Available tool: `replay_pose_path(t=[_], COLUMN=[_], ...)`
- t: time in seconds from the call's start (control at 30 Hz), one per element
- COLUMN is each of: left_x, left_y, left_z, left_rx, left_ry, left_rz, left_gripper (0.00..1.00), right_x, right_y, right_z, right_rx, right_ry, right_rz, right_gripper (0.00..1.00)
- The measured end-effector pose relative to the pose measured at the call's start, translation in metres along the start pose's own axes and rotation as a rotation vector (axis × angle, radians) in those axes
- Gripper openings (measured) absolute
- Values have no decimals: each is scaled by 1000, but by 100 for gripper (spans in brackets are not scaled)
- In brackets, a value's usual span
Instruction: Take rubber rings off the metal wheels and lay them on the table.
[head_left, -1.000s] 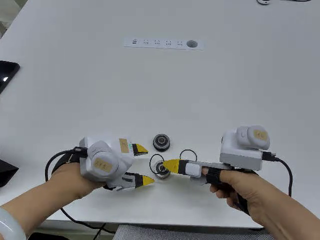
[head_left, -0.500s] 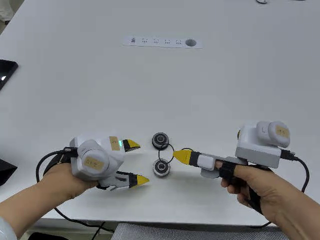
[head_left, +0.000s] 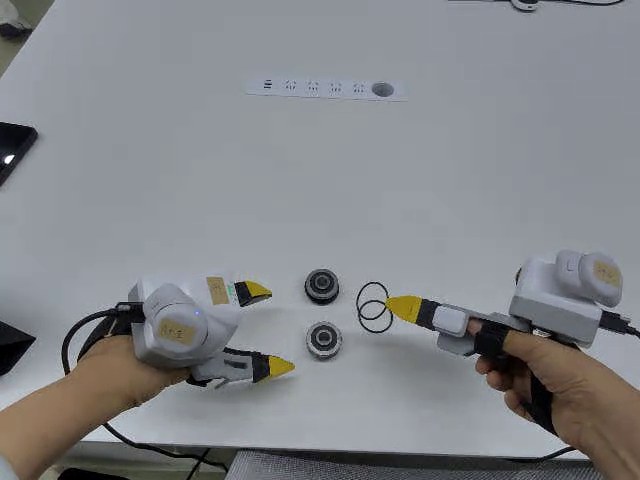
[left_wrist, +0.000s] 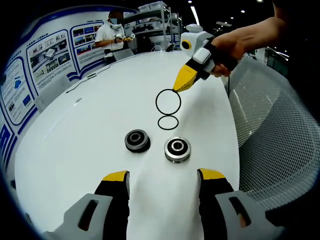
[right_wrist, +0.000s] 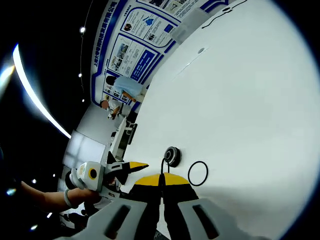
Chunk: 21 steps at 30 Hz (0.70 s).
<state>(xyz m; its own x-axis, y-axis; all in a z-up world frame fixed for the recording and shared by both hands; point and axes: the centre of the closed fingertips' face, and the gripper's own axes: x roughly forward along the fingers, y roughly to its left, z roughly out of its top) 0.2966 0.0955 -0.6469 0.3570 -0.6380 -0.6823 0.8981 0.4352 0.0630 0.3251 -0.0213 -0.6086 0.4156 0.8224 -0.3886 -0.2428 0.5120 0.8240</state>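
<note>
Two small metal wheels sit near the table's front edge, the far wheel (head_left: 322, 285) (left_wrist: 137, 140) with a dark rim, the near wheel (head_left: 323, 339) (left_wrist: 177, 149) showing bare silver. My right gripper (head_left: 398, 307) (right_wrist: 161, 180) is shut on a thin black rubber ring (head_left: 359, 295) (left_wrist: 156, 101), held just right of the wheels. A second rubber ring (head_left: 362, 322) (left_wrist: 158, 122) (right_wrist: 189, 175) lies flat on the table beside it. My left gripper (head_left: 268, 329) (left_wrist: 163, 176) stands open left of the wheels with nothing between its jaws.
A white power strip (head_left: 325, 88) lies farther back on the white table (head_left: 480, 180). A dark device (head_left: 12, 145) sits at the left edge. Cables trail from both grippers off the front edge. In the left gripper view a person (left_wrist: 114, 30) stands beyond the table.
My right gripper has pulled to the right, away from the near wheel, carrying a rubber ring with it. My left gripper has drawn back a little to the left, still open.
</note>
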Motion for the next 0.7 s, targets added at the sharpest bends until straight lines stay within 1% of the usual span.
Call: replay_pose_path(t=[0.17, 0.27, 0.33, 0.5, 0.6, 0.7], left_x=[-1, -1, -2, -2, -2, -2], left_y=[1, 1, 1, 1, 1, 1], left_z=[-2, -3, -4, -4, -5, -5], left_rx=[-2, -3, -2, -2, -2, -3], left_ry=[3, 5, 7, 9, 10, 11], left_rz=[1, 1, 1, 0, 0, -2], left_gripper=[55, 55, 55, 54, 54, 54], right_x=[5, 7, 10, 15, 16, 17], right_y=[-19, -25, -32, -35, -37, -45], right_z=[-2, -6, -7, -8, -10, -12], right_rx=[47, 62, 77, 118, 118, 121], right_ry=[-3, 5, 8, 4, 11, 15], right_rz=[-21, -34, -38, -29, -42, -66], right_gripper=[2, 2, 2, 2, 2, 2])
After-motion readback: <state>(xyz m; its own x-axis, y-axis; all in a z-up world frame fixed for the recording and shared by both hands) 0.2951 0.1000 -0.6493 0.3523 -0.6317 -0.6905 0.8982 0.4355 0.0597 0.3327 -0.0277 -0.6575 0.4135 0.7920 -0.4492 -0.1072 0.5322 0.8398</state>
